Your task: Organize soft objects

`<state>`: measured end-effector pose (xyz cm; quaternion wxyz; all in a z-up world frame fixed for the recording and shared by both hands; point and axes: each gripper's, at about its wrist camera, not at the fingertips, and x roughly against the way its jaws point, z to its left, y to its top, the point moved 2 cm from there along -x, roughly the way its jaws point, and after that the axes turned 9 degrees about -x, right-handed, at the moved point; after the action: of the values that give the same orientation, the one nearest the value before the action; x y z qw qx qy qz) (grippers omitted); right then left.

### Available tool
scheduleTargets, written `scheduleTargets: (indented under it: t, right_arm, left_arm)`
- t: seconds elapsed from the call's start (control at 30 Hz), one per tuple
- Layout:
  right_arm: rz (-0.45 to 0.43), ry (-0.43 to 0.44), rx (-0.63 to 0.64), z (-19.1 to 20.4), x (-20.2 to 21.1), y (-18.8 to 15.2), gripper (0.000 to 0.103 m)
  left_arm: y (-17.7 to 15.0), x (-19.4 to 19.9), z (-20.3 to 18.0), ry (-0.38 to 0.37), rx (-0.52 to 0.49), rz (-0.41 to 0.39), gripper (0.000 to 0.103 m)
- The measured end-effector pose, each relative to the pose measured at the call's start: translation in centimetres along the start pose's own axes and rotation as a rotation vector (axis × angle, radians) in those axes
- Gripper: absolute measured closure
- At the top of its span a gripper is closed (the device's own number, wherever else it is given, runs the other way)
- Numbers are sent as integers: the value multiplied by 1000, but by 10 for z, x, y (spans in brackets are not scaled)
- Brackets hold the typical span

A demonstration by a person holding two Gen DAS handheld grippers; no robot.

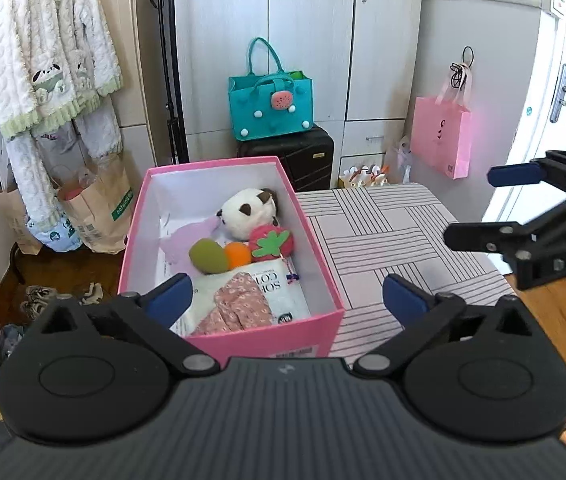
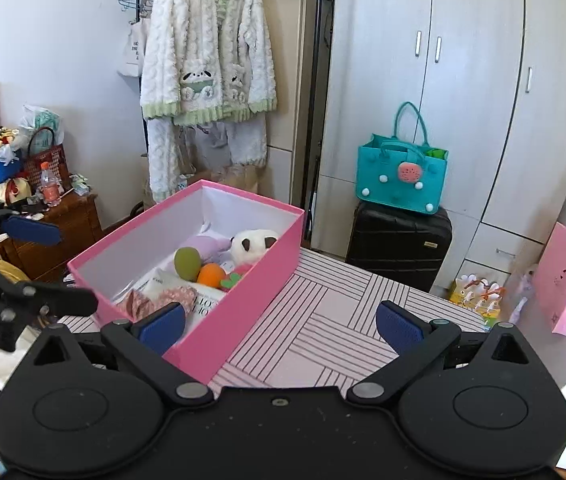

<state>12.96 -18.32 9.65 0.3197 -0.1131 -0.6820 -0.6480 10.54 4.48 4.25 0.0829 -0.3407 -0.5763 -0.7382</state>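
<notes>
A pink box (image 1: 303,332) (image 2: 243,300) stands on the striped table (image 1: 395,236) (image 2: 323,320). Inside lie a panda plush (image 1: 243,212) (image 2: 249,244), a strawberry plush (image 1: 273,242), an orange ball (image 1: 238,255) (image 2: 211,274), an olive-green plush (image 1: 207,255) (image 2: 187,263), a lilac soft toy (image 1: 181,240), and a floral pink cloth (image 1: 239,306) (image 2: 163,296) on a white packet. My left gripper (image 1: 287,300) is open and empty, just in front of the box's near end. My right gripper (image 2: 281,326) is open and empty, to the right of the box; it also shows at the right edge of the left wrist view (image 1: 483,204).
A teal felt bag (image 1: 271,100) (image 2: 401,176) sits on a black suitcase (image 2: 399,248) before white wardrobes. A fluffy white robe (image 1: 49,52) (image 2: 207,52) hangs on a rack at left. A pink paper bag (image 1: 441,136) hangs on the wall at right. Paper bags (image 1: 99,208) stand on the floor.
</notes>
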Motion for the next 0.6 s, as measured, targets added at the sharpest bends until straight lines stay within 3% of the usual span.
scheduleTargets:
  t: [0.2, 0.33, 0.6]
  right_arm:
    - [18, -15, -94, -8, 18, -12, 0]
    - [7, -39, -92, -5, 31, -20, 0]
    - [-78, -126, -34, 12, 50, -33, 0]
  left_arm:
    - [-6, 0, -8, 37, 38, 69, 0]
    - [-7, 8, -15, 54, 28, 40, 0]
    - [-11, 14, -22, 52, 112, 11, 0]
